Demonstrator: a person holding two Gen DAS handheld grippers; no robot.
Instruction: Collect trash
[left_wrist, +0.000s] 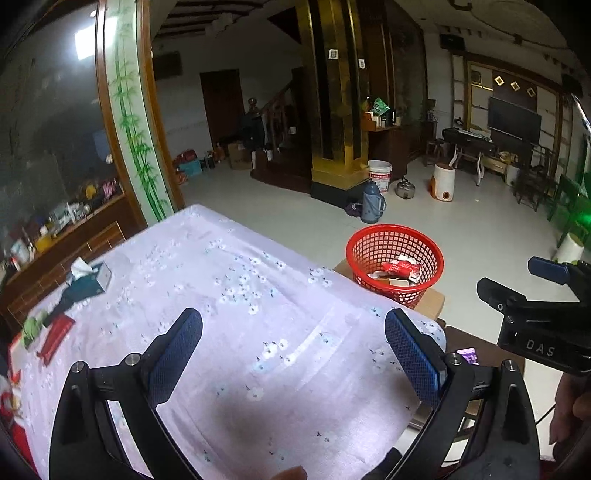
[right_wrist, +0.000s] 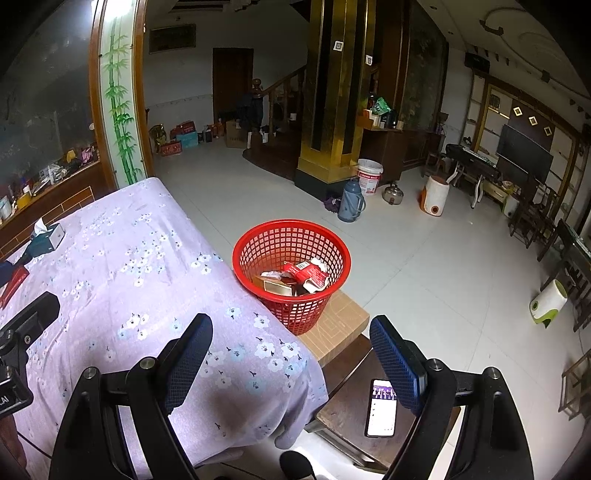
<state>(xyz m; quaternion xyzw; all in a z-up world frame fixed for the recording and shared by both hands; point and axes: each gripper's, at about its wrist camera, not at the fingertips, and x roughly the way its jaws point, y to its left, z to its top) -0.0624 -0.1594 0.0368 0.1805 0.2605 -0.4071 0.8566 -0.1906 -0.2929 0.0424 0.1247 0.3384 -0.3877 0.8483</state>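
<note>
While both hand-held tools hover over the near end of a table, neither grasps anything. The left gripper (left_wrist: 293, 354) has its blue-padded fingers spread wide with only the lilac flowered tablecloth (left_wrist: 229, 295) between them. The right gripper (right_wrist: 291, 360) is likewise released and empty, poised over the table's corner.

Just below the right gripper's right finger, a lit phone (right_wrist: 382, 408) lies on a dark wooden stool (right_wrist: 343, 402).

A little ahead of the right gripper, off the table's edge, a red mesh basket (right_wrist: 291, 258) stands on a cardboard box (right_wrist: 340, 321). Crumpled red wrappers and small cartons (right_wrist: 295, 278) already lie in it, so part of the collecting looks done.

Far off to the left gripper's left, at the table's other end, more things remain: a red flat packet (left_wrist: 55, 338), something green and crumpled (left_wrist: 33, 326) touching it, and a tissue box (left_wrist: 92, 277) farther on. The red and green pieces are probably trash still to be gathered; the tissue box likely stays. The cloth between gripper and those items is bare.

Beyond, a tiled floor holds a thermos (right_wrist: 351, 201) and a white bucket (right_wrist: 369, 177).
</note>
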